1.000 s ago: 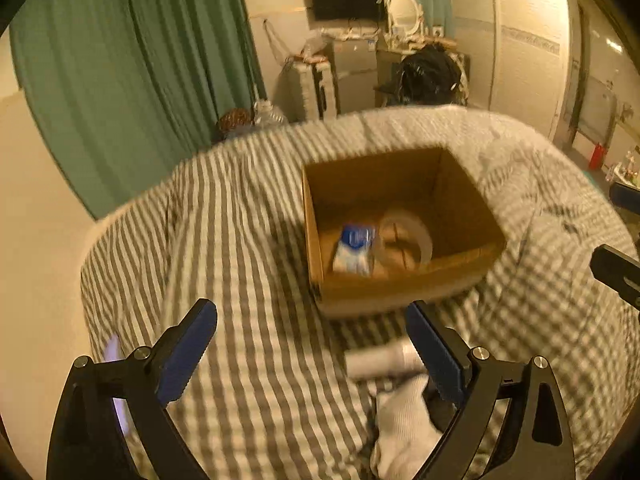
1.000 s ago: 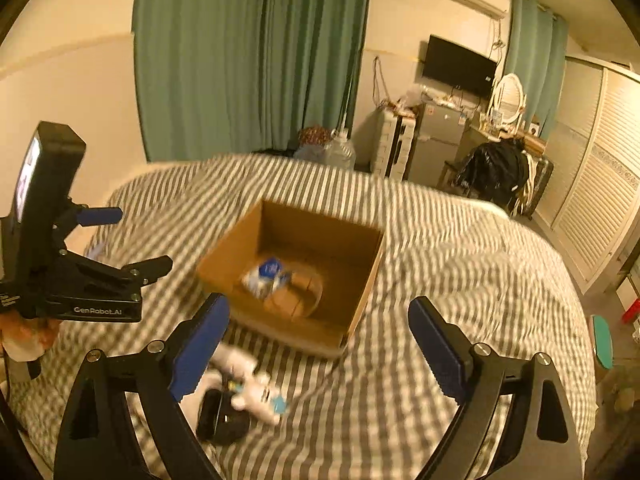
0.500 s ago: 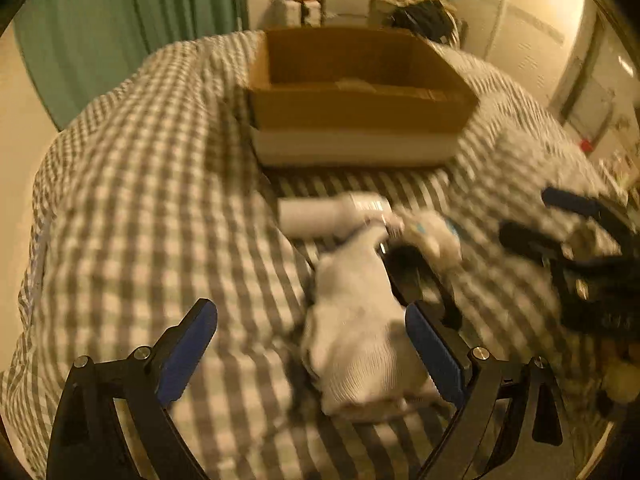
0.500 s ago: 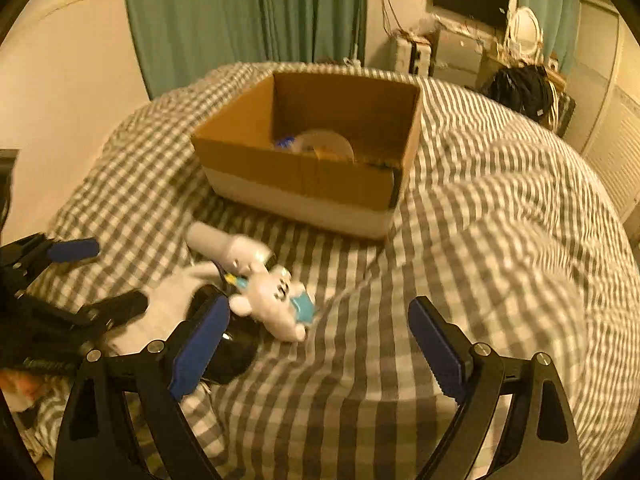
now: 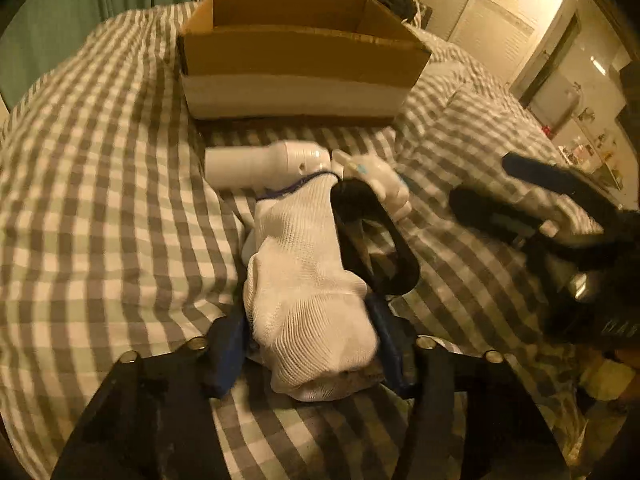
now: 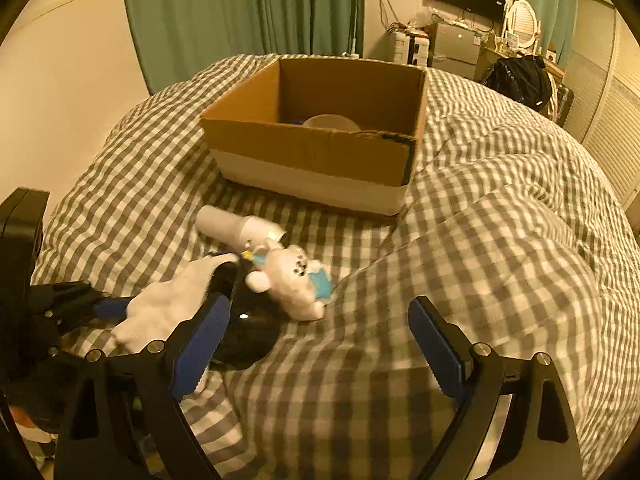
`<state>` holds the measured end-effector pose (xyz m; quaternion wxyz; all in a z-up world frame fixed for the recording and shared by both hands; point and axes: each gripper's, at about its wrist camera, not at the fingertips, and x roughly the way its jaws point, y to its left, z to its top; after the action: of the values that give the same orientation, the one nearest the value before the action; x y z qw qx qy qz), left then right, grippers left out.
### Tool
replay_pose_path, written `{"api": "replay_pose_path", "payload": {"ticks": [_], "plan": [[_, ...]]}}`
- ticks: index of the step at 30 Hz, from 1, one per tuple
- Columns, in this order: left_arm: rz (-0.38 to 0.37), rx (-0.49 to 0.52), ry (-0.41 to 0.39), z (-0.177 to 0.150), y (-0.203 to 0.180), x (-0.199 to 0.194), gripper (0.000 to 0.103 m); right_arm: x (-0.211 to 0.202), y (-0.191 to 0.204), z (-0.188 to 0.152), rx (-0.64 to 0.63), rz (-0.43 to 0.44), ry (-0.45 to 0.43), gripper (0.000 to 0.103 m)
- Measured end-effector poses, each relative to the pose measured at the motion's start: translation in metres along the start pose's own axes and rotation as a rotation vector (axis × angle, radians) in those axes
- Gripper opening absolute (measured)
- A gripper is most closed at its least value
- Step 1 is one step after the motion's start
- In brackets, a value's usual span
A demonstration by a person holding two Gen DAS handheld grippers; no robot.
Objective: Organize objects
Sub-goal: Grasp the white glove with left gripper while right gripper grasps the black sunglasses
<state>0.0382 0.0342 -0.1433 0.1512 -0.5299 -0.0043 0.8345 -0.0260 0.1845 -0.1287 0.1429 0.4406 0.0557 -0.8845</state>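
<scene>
Left gripper (image 5: 310, 344) fingers apparently clamp the white glove (image 5: 308, 280); right gripper (image 6: 320, 344) fingers spread wide above the bedspread (image 6: 480, 260).

The bedcover (image 6: 480, 240) is a grey-and-white check, and on it the cardboard box (image 6: 320, 148) is plain brown with a white band along its base and a dark strip down its near right corner. Near it lie a white knitted glove (image 5: 308, 280) with a dark blue cuff edge, a plain white bottle (image 5: 260, 164), a black object (image 6: 248, 332), and a white plush toy (image 6: 292, 280) with a black face print and turquoise patches. Both grippers are black with blue finger pads (image 6: 200, 344), and green curtains (image 6: 240, 8) hang at the far wall.
</scene>
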Motion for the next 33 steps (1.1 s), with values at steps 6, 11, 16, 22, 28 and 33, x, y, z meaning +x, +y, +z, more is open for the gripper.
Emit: {"api": "replay_pose_path", "payload": {"ticks": [6, 11, 16, 22, 28, 33], "plan": [[0.087, 0.001, -0.121, 0.012, 0.019, -0.04, 0.053, 0.007, 0.013, 0.0, -0.017, 0.01, 0.019, 0.091], [0.157, -0.026, -0.161, 0.024, 0.039, -0.047, 0.053, 0.044, 0.019, -0.001, 0.012, 0.074, 0.137, 0.091], [0.132, -0.031, -0.135, 0.024, 0.039, -0.032, 0.053, 0.07, 0.03, -0.004, -0.023, 0.1, 0.224, 0.064], [0.135, -0.013, -0.16, 0.025, 0.036, -0.024, 0.053, 0.074, 0.035, -0.012, -0.055, 0.093, 0.233, 0.025], [0.133, -0.018, -0.152, 0.023, 0.035, -0.024, 0.053, 0.045, 0.038, -0.011, -0.086, 0.058, 0.144, 0.025], [0.134, -0.014, -0.186, 0.026, 0.032, -0.037, 0.053, 0.022, 0.039, -0.004, -0.096, 0.065, 0.088, 0.025]]}}
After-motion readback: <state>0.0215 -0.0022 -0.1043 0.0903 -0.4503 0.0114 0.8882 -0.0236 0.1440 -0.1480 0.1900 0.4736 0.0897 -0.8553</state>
